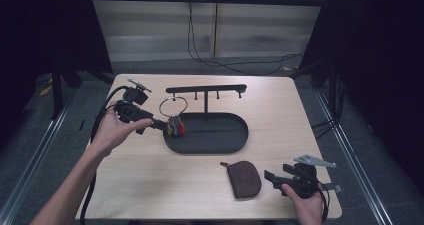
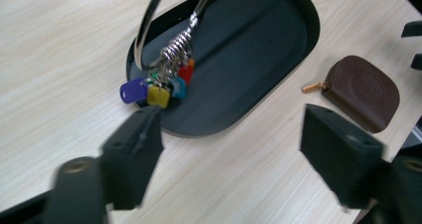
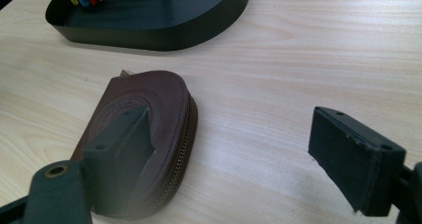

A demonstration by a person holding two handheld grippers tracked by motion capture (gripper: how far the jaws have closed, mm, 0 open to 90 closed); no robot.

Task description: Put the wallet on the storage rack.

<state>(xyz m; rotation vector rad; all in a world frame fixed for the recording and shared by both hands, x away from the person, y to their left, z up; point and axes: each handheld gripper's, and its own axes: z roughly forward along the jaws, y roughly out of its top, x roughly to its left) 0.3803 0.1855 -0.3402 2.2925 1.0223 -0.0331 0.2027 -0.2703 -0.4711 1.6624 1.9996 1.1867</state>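
Key bunch hangs just beyond the gaping left gripper

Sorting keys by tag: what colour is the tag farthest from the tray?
Blue, clearest in the left gripper view.

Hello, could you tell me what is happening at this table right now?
A person works at a wooden table with a gripper in each hand. The left gripper, jaws open, sits just beside a key bunch with coloured caps, whose big ring hangs from a hook of the black stand over the oval tray. The right gripper, also open, rests near a brown zip pouch lying flat on the table. Neither grips anything.
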